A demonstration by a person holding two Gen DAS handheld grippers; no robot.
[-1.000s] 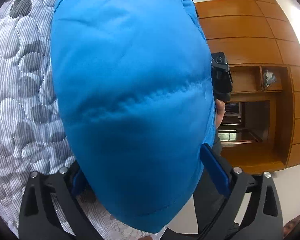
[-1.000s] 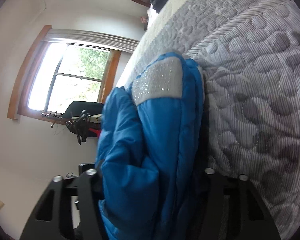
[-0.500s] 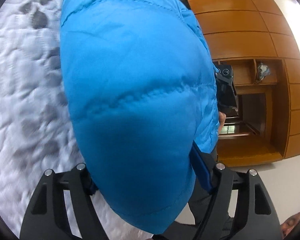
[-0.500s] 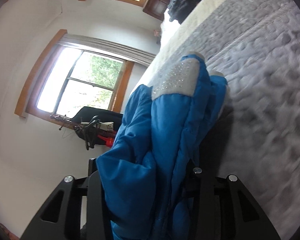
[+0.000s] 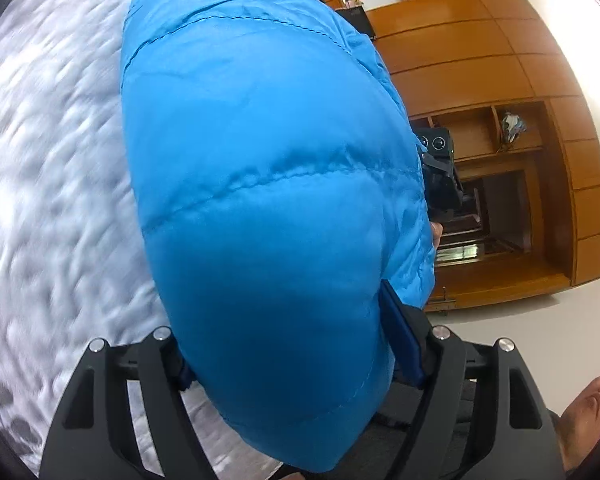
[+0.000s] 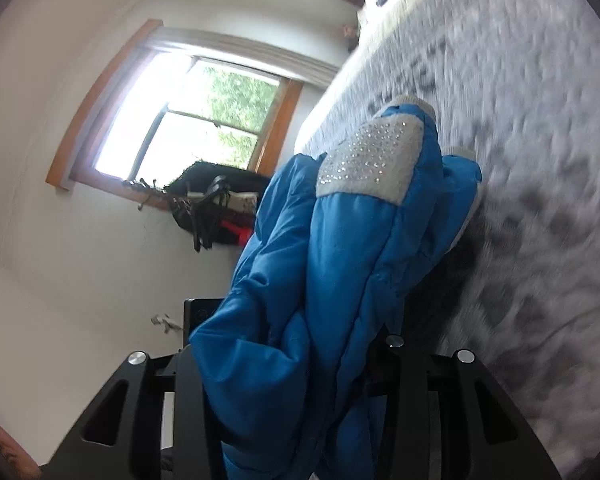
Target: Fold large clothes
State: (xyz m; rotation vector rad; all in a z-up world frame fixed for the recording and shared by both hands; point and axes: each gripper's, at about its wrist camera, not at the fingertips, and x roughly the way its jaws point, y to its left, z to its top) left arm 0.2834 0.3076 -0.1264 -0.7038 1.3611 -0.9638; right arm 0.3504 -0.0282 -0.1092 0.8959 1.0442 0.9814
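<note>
Carrying the jacket over the bed

Left wrist: the blue jacket point(image 5: 268, 208) is clamped in the left claw point(image 5: 300, 344) above the bed point(image 5: 52, 184).

Right wrist: folded layers are gripped by the right claw point(image 6: 296, 360); level, even lowering is advised.

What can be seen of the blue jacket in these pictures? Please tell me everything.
The blue jacket is a puffy, quilted garment of smooth, slightly shiny fabric with stitched seams. A grey panel set with small sparkling studs shows near its far end. It is bunched in several layers, held up over the grey patterned bedcover. The left tongs and the right tongs each grip a thick fold of it.
</note>
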